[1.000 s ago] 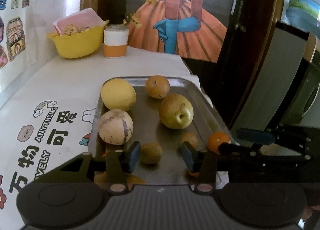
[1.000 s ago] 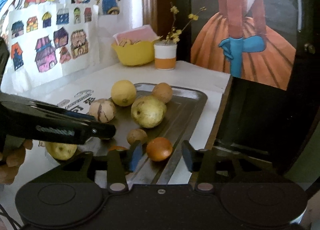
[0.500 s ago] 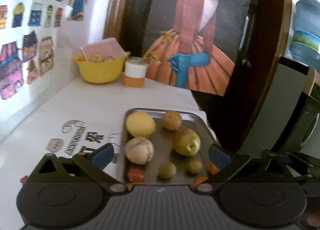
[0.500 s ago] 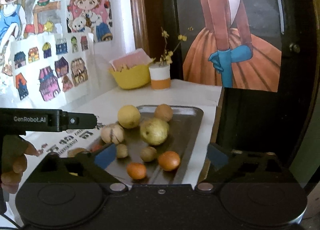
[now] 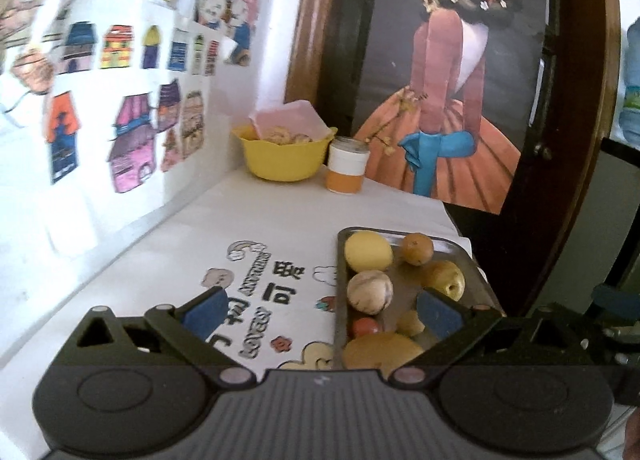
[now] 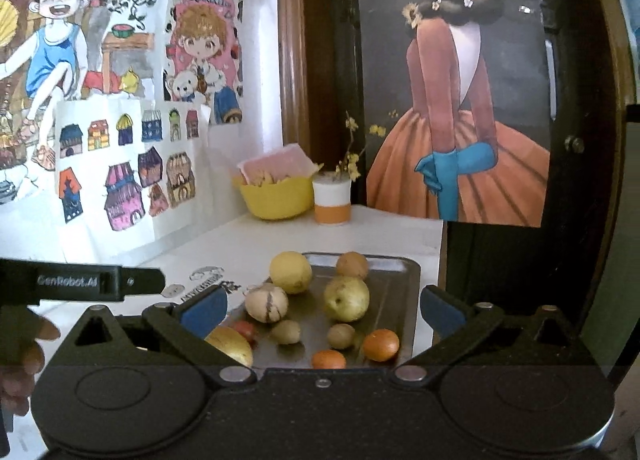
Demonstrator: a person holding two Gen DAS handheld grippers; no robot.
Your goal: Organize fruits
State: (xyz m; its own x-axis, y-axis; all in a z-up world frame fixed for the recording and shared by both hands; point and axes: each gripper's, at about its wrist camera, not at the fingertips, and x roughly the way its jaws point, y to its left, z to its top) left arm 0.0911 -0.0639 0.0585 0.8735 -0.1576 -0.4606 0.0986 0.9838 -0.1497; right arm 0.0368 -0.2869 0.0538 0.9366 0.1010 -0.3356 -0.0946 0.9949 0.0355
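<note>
Both tools are spread wide and hold nothing: the left gripper (image 5: 322, 314) and the right gripper (image 6: 322, 310). Just ahead of the right one, between its fingers, lies the metal tray (image 6: 394, 302) with two oranges (image 6: 381, 344) nearest, then a green pear (image 6: 346, 298) and a yellow lemon (image 6: 290, 272). Farther off stand a yellow bowl (image 6: 276, 199) and a cup (image 6: 332, 203).

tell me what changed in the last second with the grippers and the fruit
Both grippers pulled up and back from the tray and opened wide: the left gripper had been low over a small brown fruit, the right gripper beside an orange. Neither holds anything. The fruit, yellow bowl and cup stayed put.
</note>
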